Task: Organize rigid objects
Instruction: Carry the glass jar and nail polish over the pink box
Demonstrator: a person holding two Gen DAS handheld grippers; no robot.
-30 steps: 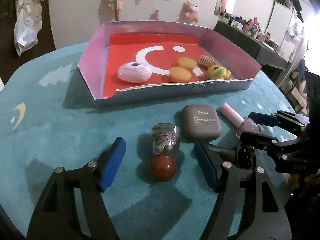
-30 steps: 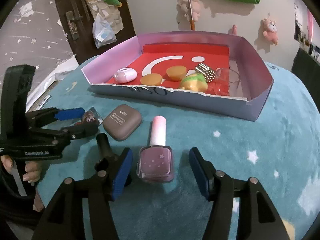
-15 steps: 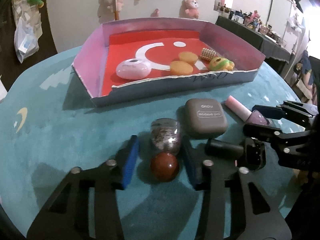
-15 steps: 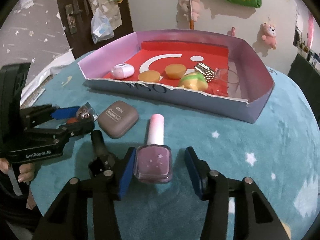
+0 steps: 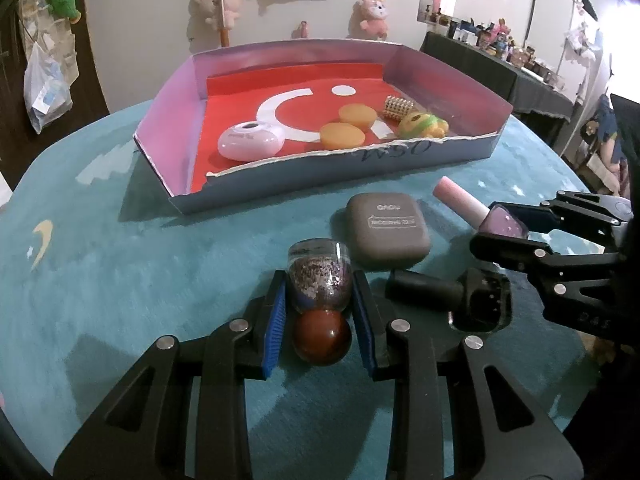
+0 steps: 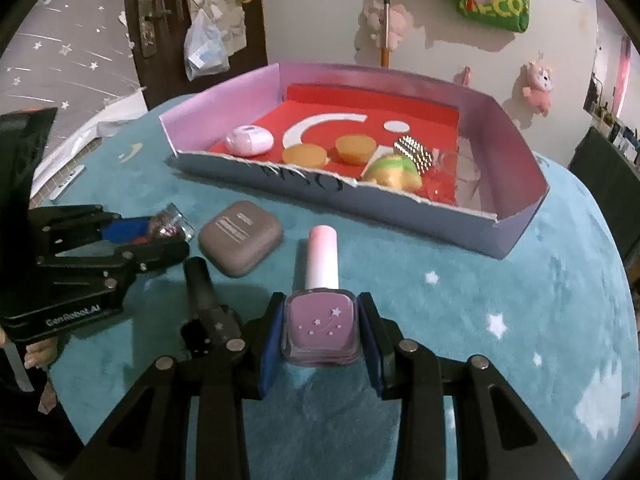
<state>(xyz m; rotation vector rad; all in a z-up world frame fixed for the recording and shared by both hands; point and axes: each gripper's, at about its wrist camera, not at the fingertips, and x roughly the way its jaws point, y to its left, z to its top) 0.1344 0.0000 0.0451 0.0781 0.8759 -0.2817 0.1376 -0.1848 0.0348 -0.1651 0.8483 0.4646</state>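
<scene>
On the teal cloth lies a small clear glitter bottle (image 5: 320, 280) with a red-brown round cap, and my left gripper (image 5: 320, 304) is shut on its sides. In the right wrist view that left gripper (image 6: 168, 236) sits at the far left, with the glitter bottle (image 6: 170, 224) between its tips. My right gripper (image 6: 320, 312) is closing, its blue pads against both sides of a purple nail polish bottle (image 6: 320, 320) with a pink cap. Seen from the left wrist, the right gripper (image 5: 492, 224) holds that polish bottle (image 5: 472, 206) at the right.
A pink-walled tray (image 5: 320, 184) with a red floor holds a white oval case (image 5: 250, 142), two orange discs, a green-yellow toy and a studded piece. A grey-brown compact (image 5: 386, 232) and a black polish bottle (image 5: 448, 296) lie between the grippers. A hand (image 6: 38, 354) grips the left tool.
Both grippers have gone from wide apart to closed: the left onto the glitter bottle, the right onto the purple polish bottle. Neither bottle has left the cloth.
</scene>
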